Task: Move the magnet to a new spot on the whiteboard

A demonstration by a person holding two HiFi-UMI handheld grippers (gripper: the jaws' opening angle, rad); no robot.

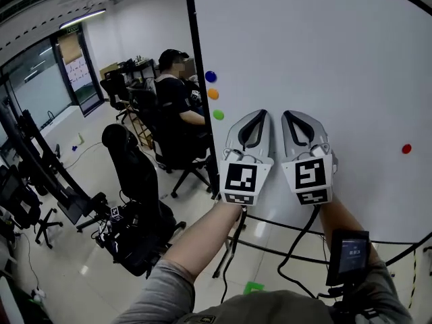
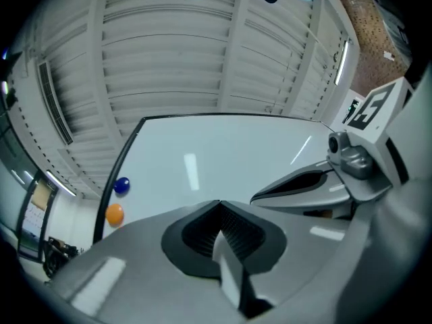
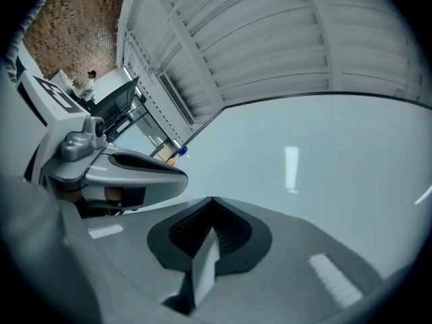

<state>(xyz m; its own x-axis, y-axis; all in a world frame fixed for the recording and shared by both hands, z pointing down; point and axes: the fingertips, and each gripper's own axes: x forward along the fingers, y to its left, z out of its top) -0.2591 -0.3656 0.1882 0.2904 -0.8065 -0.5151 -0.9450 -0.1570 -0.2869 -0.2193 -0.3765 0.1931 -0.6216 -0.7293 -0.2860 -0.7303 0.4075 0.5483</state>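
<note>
At the whiteboard (image 1: 324, 46) | left claw (image 1: 261, 113), right claw (image 1: 289, 113) pressed together, empty | red magnet (image 1: 406, 148) well right of both

- Head view: sitting above and just behind the left hand-held gripper (image 1: 259, 115) and right hand-held gripper (image 1: 291, 115), facing the whiteboard (image 1: 324, 59) at close range and taking in the floor (image 1: 88, 248) at left.
- Left gripper view: looking along its own jaws, tilting up at the whiteboard and ceiling (image 2: 169, 46).
- Right gripper view: looking likewise.
- Shared: all three are showing the whiteboard. The head and left gripper views are both showing the blue magnet (image 1: 210, 76) and orange magnet (image 1: 212, 94). Each gripper view is catching the other gripper.
</note>
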